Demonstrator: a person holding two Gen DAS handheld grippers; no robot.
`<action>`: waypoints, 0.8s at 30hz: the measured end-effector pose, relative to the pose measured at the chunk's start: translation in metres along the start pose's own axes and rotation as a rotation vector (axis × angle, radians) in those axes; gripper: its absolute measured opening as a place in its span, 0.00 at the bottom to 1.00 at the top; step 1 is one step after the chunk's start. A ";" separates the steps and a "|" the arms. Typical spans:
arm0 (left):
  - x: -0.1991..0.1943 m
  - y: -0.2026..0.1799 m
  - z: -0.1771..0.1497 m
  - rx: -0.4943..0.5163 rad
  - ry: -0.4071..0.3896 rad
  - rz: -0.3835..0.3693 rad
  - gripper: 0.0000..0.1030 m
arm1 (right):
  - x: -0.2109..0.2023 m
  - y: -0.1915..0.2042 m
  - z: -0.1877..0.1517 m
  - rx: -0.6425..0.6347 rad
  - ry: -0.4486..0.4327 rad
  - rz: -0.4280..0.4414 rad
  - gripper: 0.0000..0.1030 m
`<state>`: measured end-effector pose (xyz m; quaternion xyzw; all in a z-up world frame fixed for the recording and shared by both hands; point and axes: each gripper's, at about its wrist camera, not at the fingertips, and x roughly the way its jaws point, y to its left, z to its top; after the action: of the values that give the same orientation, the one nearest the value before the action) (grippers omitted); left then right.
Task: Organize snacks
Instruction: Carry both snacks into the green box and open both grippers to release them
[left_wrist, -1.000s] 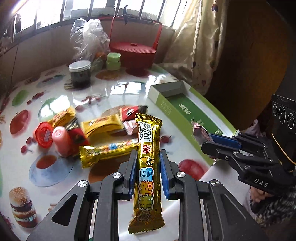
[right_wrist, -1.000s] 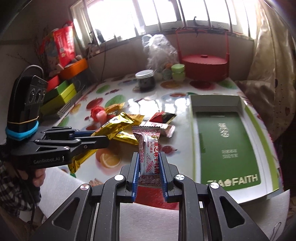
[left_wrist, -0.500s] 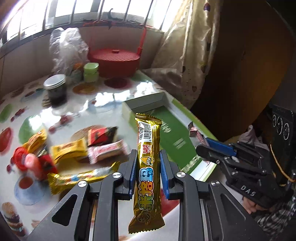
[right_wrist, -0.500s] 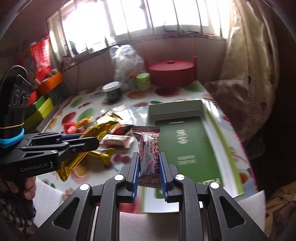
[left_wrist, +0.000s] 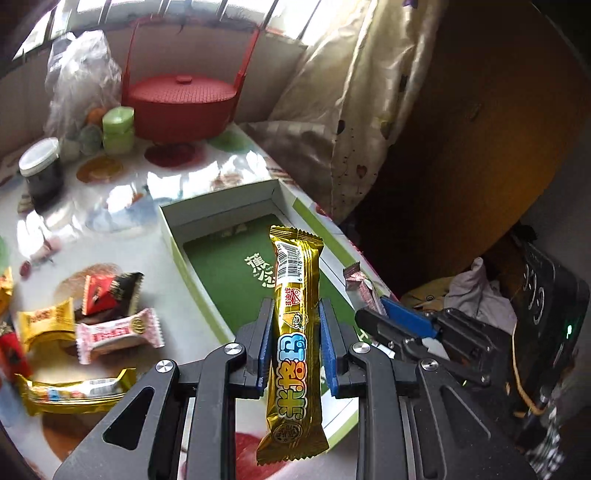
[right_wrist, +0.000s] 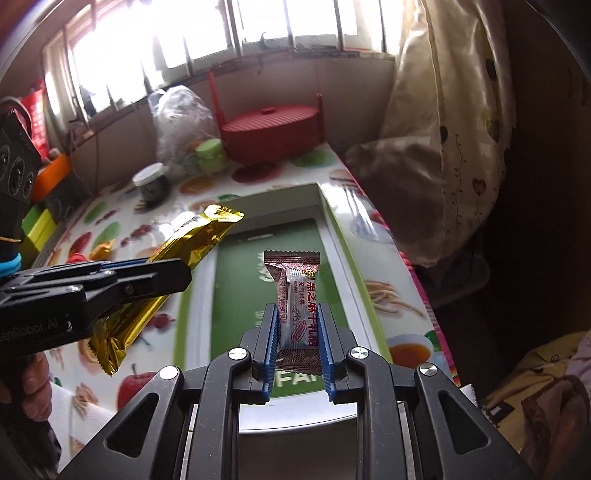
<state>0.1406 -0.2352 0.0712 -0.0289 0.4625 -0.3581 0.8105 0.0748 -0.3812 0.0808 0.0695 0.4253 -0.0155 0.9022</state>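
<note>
Left two-finger black gripper with blue pads (left_wrist: 295, 332) pitched downward, clamped tight on a long gold foil snack bar with blue lettering (left_wrist: 295, 332), bar upright between the pads and hanging in the air over the near half of the shallow white-and-green cardboard box (left_wrist: 221, 273) on the fruit-print glossy table (left_wrist: 122, 206). Right two-finger black gripper with blue pads (right_wrist: 297, 332) likewise tipped down, closed on a small pink-and-silver wrapped candy with red characters (right_wrist: 295, 295), held upright above the same box's green floor. Both grippers side by side, left one's tip near the box's left wall in the right wrist view. Loose wrapped snacks (left_wrist: 110, 332) on the table left of the box. Red lidded basket with tall handle (left_wrist: 181, 107) at the far edge.
</note>
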 end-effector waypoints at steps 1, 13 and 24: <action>0.006 -0.001 0.002 -0.015 0.009 -0.008 0.23 | 0.003 -0.002 -0.001 0.002 0.005 -0.001 0.19; 0.041 -0.009 0.000 -0.022 0.052 0.010 0.23 | 0.023 -0.007 -0.003 -0.021 0.041 -0.067 0.19; 0.060 -0.007 -0.004 -0.044 0.103 0.047 0.23 | 0.027 -0.009 -0.006 -0.041 0.049 -0.088 0.19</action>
<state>0.1528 -0.2753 0.0277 -0.0174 0.5120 -0.3296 0.7930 0.0867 -0.3883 0.0547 0.0326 0.4503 -0.0448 0.8912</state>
